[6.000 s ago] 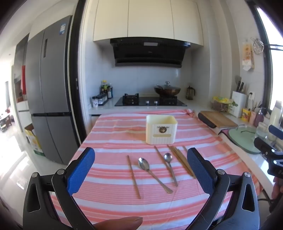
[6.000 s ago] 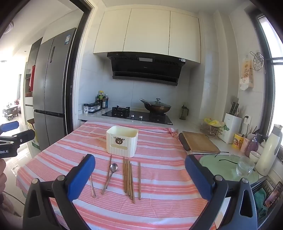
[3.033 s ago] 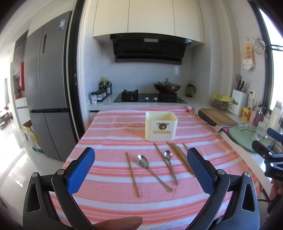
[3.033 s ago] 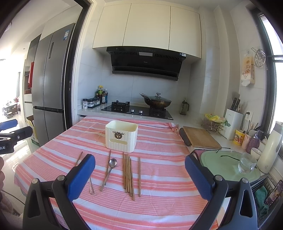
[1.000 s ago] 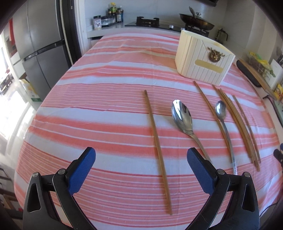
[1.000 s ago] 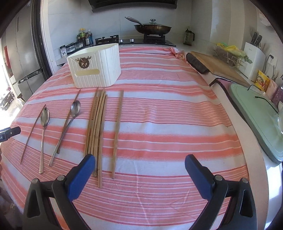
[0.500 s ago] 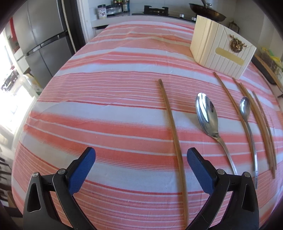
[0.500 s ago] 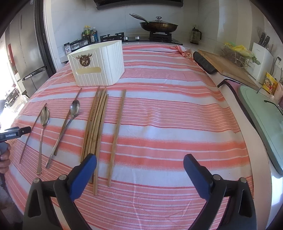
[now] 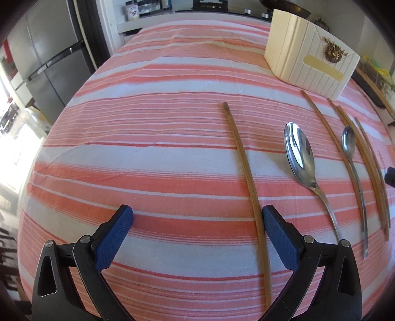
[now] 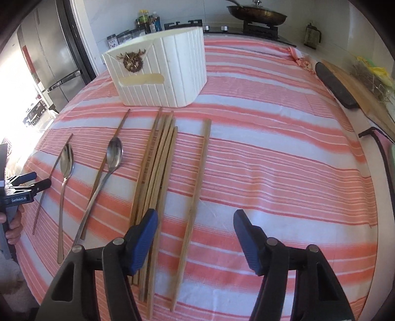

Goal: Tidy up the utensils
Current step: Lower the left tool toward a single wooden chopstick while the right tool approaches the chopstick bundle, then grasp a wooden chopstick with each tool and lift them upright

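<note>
A cream utensil box [image 9: 306, 64] [image 10: 160, 74] stands on a red-striped tablecloth [image 9: 148, 138]. In front of it lie wooden chopsticks and two metal spoons. My left gripper [image 9: 195, 217] is open, low over the cloth; the lone left chopstick [image 9: 244, 168] runs just inside its right finger [image 9: 274, 224]. A large spoon [image 9: 300, 155] and a small spoon [image 9: 350, 148] lie to the right. My right gripper [image 10: 195, 222] is open over a single chopstick [image 10: 195, 197]; a bundle of chopsticks [image 10: 155, 168] lies by its left finger [image 10: 145, 234].
A cutting board [image 10: 358, 91] and a dark-edged mat [image 10: 380, 143] lie on the counter to the right. A stove with a wok [image 10: 256, 12] is behind the table. A fridge [image 9: 49, 61] stands to the left. The left gripper shows in the right wrist view [image 10: 24, 185].
Both grippers dropped from a raised view of the kitchen down close to the tablecloth. Their fingers have narrowed a little around the lone left chopstick and the single right chopstick.
</note>
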`<action>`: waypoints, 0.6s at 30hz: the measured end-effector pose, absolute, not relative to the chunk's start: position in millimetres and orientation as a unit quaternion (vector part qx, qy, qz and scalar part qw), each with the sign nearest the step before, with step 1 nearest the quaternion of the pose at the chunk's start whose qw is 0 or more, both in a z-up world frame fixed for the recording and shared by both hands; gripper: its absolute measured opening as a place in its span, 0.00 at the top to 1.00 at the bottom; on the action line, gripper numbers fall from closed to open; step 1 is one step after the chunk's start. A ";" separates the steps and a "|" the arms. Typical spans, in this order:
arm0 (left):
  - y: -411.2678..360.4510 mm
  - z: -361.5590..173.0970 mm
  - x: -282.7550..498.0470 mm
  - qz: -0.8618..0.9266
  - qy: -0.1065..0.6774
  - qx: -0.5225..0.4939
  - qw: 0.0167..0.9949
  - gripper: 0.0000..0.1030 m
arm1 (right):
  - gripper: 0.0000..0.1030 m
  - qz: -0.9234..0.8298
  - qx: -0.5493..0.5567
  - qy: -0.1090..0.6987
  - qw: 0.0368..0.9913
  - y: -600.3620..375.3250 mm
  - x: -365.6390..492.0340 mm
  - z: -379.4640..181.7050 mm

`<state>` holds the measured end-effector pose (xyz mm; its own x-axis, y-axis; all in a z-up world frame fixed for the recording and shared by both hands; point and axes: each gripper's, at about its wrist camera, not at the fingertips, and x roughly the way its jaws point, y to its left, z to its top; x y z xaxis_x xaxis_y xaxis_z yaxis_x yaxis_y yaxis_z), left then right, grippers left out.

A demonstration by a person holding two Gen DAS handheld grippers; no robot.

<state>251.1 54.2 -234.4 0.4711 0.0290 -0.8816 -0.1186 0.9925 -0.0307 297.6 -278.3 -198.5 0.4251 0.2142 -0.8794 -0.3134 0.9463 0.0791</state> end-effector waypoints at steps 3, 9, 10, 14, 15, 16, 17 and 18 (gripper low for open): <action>56.3 -233.8 255.0 0.025 0.529 -0.033 0.848 0.00 | 0.53 0.153 -0.069 0.529 0.832 -273.6 310.2 -211.4; 56.9 -232.2 270.2 0.000 0.548 -0.013 0.836 0.03 | 0.56 0.169 -0.118 0.547 0.811 -272.6 319.7 -212.7; 56.9 -231.2 273.7 -0.004 0.548 -0.012 0.836 0.05 | 0.56 0.170 -0.120 0.551 0.808 -273.3 322.0 -212.4; 54.4 -227.1 287.8 -0.020 0.549 -0.006 0.835 0.19 | 0.56 0.169 -0.133 0.556 0.803 -270.1 341.2 -213.2; 53.4 -226.3 292.4 -0.023 0.550 -0.004 0.835 0.22 | 0.55 0.171 -0.130 0.556 0.803 -268.6 346.8 -213.8; 52.5 -225.7 296.9 -0.026 0.550 -0.003 0.835 0.24 | 0.54 0.171 -0.128 0.556 0.803 -266.3 350.5 -213.8; 52.4 -224.5 301.6 -0.028 0.550 -0.002 0.835 0.28 | 0.54 0.169 -0.129 0.556 0.803 -262.6 357.5 -214.1; 52.0 -223.5 306.1 -0.031 0.550 -0.003 0.834 0.34 | 0.54 0.169 -0.128 0.556 0.804 -259.3 365.4 -214.6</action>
<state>306.1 52.0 -223.5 0.3924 -0.0549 -0.9181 0.0493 0.9980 -0.0386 365.4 -259.3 -214.6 0.3243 0.1285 -0.9372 -0.4132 0.9105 -0.0181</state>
